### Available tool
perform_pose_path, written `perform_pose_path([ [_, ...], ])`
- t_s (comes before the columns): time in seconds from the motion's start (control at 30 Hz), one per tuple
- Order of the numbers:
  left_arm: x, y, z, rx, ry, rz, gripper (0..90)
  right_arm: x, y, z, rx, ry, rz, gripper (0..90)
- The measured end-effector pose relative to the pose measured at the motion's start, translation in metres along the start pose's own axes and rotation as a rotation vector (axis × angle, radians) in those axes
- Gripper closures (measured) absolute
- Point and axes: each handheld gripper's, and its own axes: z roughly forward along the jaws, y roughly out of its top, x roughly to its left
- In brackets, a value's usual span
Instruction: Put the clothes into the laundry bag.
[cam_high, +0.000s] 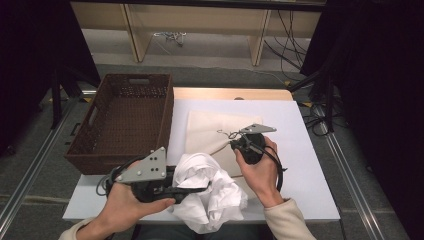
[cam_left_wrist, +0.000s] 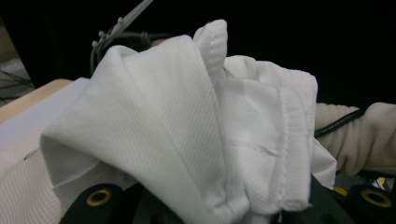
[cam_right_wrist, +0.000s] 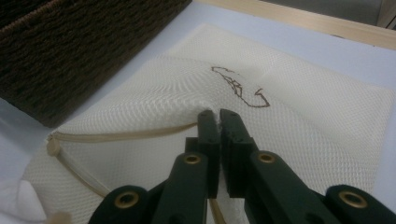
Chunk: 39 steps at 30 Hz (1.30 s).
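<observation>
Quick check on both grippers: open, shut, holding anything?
Left gripper: shut on the white garment, bunched between its jaws.
Right gripper: shut on the cream mesh bag, pinching its top layer up by the zipper.

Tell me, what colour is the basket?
Dark brown woven basket, clearest in the high view.

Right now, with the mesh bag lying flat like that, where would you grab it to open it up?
Probably at the zipper edge, from above. The mesh bag lies flat on the table, so only a pinched fold of its top layer gives a hold. The right gripper does just that, shut on a raised ridge of mesh beside the zipper, lifting the layer off the one beneath.
</observation>
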Motion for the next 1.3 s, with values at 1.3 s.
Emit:
perform_pose_path([
  [1.3, 0.064, -0.055, 0.106, 0.259, 0.164, -0.083, 75.3, 0.003, 0.002, -0.007, -0.026, -0.002, 0.001, 88.7],
])
